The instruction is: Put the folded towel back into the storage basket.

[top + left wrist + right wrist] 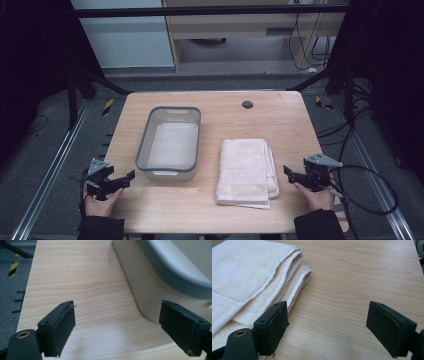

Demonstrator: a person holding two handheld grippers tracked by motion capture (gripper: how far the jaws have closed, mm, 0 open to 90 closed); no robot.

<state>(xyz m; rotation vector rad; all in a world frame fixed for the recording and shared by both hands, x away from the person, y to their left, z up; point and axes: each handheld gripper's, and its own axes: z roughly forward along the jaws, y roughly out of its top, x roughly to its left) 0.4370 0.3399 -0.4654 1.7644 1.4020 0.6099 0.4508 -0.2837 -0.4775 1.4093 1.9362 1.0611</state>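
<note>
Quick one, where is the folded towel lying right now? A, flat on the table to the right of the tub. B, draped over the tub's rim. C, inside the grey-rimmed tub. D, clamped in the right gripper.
A: the folded towel lies flat on the table, right of the tub, and the right gripper stands open beside it.

On the wooden table [210, 210] there was one grey-rimmed plastic tub [169, 142] and one folded cream towel [246, 170]. Two handheld grippers were out, the left gripper [125, 178] and the right gripper [290, 174], one per hand. One dark round grommet [247, 104] sat in the tabletop.
</note>
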